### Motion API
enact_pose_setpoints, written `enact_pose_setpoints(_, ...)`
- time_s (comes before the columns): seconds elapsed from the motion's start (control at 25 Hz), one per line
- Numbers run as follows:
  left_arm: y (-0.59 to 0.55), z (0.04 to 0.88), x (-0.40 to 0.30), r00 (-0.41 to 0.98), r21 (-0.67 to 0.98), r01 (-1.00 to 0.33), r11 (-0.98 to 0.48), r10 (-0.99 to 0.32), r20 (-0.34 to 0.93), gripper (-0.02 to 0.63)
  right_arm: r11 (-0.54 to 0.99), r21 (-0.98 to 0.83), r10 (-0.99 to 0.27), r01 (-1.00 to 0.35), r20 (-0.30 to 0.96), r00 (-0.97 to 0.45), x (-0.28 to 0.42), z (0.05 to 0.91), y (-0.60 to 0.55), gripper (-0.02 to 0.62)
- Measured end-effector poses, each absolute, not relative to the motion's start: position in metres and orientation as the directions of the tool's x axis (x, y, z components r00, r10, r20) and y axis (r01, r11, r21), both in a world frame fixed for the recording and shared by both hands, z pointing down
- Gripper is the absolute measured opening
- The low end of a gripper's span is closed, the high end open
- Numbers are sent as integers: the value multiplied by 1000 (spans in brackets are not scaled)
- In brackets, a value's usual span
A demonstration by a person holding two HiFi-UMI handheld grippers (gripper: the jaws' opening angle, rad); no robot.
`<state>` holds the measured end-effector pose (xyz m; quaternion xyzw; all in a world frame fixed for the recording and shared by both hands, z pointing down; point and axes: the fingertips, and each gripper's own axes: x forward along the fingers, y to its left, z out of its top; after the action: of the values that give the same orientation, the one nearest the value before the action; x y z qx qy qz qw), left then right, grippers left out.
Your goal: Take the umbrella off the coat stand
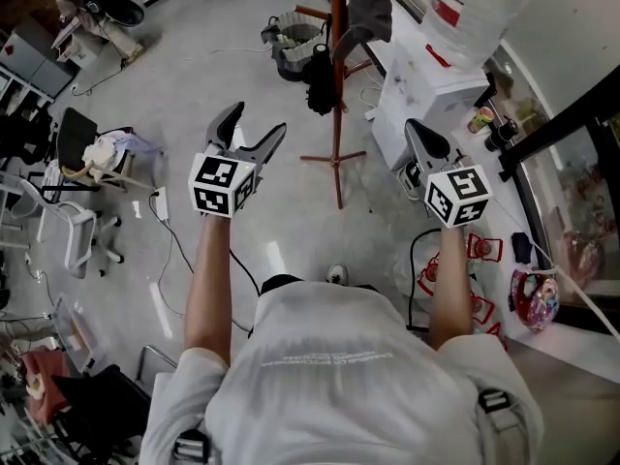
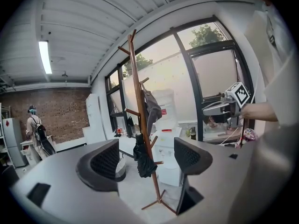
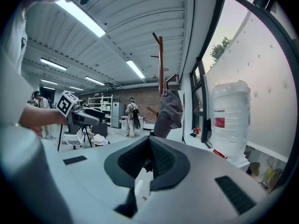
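Note:
The brown wooden coat stand (image 1: 336,66) rises from the floor ahead of me. A black folded umbrella (image 1: 320,80) hangs from one of its lower pegs, and a grey garment (image 1: 368,8) hangs higher up. My left gripper (image 1: 258,120) is held out short of the stand, open, with nothing between its pads. In the left gripper view the umbrella (image 2: 142,157) and the stand's pole (image 2: 139,120) show through the gap of the left gripper (image 2: 145,158), still at a distance. My right gripper (image 1: 417,129) is to the right of the stand, shut and empty. In its own view the right gripper (image 3: 149,160) has its jaws together below the garment (image 3: 169,111).
A white water dispenser (image 1: 426,105) with a big bottle (image 1: 470,8) stands right of the stand, by the window wall. A dark bin (image 1: 291,42) sits behind the stand. Office chairs (image 1: 77,153) and a floor cable (image 1: 179,250) are at the left. A person (image 2: 35,129) stands far back.

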<state>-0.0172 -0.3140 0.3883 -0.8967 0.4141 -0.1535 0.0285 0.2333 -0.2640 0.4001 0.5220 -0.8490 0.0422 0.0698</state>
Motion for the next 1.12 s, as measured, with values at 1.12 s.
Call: enact_pose_setpoints(1.12,-521,596,96,839,122,-187,-975,-94,535,436,180,-60,-915,-982,357,-190,216,484,-394,23)
